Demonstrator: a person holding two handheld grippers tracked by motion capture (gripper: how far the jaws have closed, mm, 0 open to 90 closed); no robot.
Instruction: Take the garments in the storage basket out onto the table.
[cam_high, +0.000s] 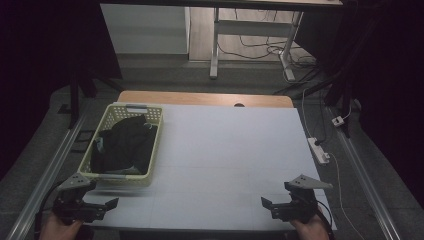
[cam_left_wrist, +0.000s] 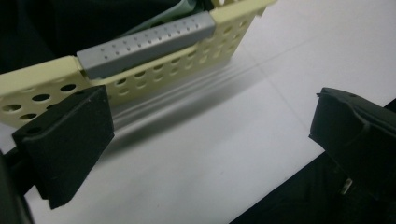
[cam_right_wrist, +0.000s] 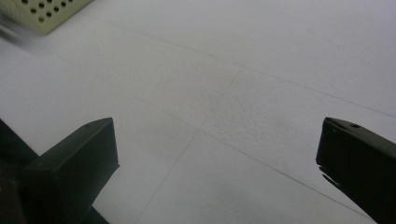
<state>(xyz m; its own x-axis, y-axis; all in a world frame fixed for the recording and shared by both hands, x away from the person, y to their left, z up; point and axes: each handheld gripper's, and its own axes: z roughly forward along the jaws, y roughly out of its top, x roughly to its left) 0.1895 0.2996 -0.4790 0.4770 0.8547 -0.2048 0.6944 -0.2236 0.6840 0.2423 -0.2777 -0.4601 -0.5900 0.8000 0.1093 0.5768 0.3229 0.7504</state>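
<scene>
- A pale yellow perforated basket (cam_high: 153, 145) stands upright on the white surface (cam_high: 235, 150), at about nine o'clock from its middle, long side running from near edge to far edge.
- Grey handle strips sit on the rims of its two short ends; the near one (cam_left_wrist: 144, 44) shows close up in the left gripper view, dotted with small holes.
- Dark, crumpled clothing (cam_high: 125, 142) fills the basket, heaped toward twelve o'clock, with a bit of pale cloth at the nine o'clock side.
</scene>
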